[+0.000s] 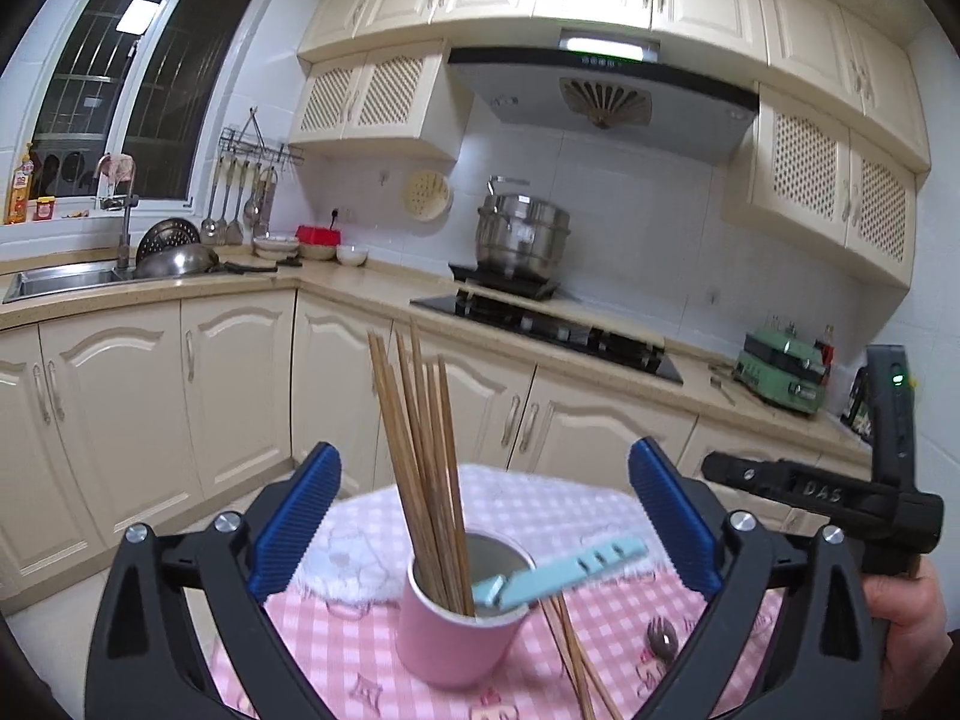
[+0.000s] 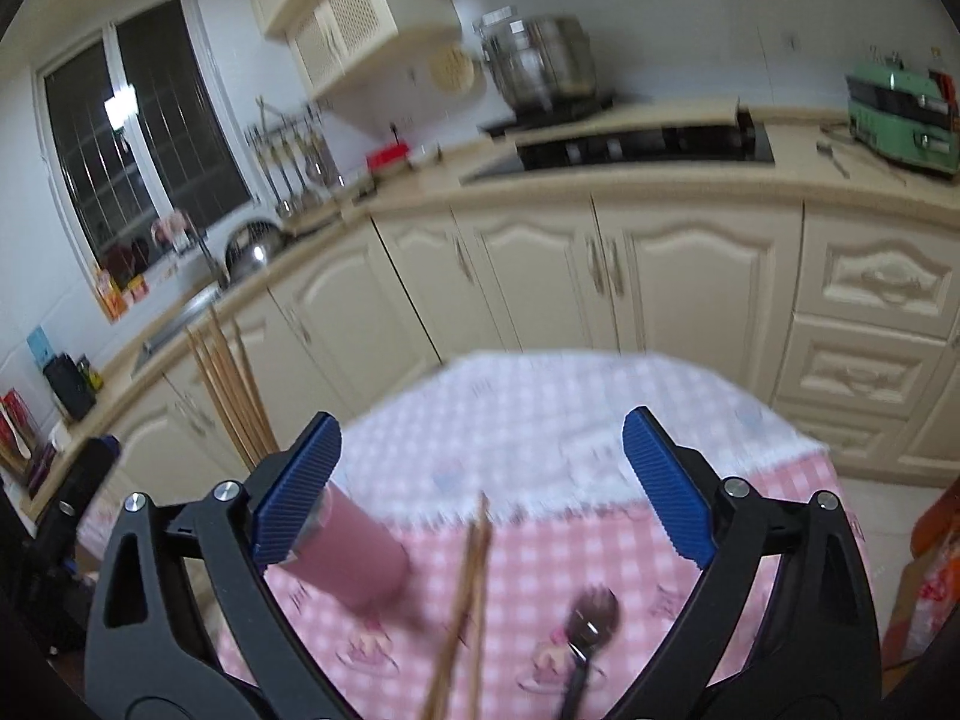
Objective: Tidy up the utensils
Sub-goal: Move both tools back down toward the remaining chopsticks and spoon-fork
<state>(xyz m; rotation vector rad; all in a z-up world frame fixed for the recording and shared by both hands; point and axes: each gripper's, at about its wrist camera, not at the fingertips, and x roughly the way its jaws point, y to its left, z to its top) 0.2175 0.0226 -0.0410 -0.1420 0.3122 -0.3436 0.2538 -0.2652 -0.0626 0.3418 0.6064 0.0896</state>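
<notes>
A pink cup point(image 1: 456, 630) stands on the pink checked tablecloth point(image 1: 630, 612). Several wooden chopsticks point(image 1: 420, 468) stand in it, and a light blue slotted spatula point(image 1: 564, 570) leans out over its rim. Two loose chopsticks point(image 1: 576, 660) and a dark spoon point(image 1: 660, 639) lie to its right. My left gripper point(image 1: 486, 450) is open, its blue pads wide on either side of the cup and touching nothing. My right gripper point(image 2: 480, 420) is open above the loose chopsticks point(image 2: 468, 588) and the spoon point(image 2: 591, 612), with the cup point(image 2: 354, 558) by its left finger.
The table's far edge point(image 2: 570, 354) faces cream cabinets point(image 2: 540, 264). On the counter behind are a black hob point(image 1: 540, 324), a steel pot point(image 1: 522, 234), a green appliance point(image 1: 780, 372) and a sink point(image 1: 60, 282). A hand point(image 1: 912, 618) holds the right tool's black frame point(image 1: 840, 498).
</notes>
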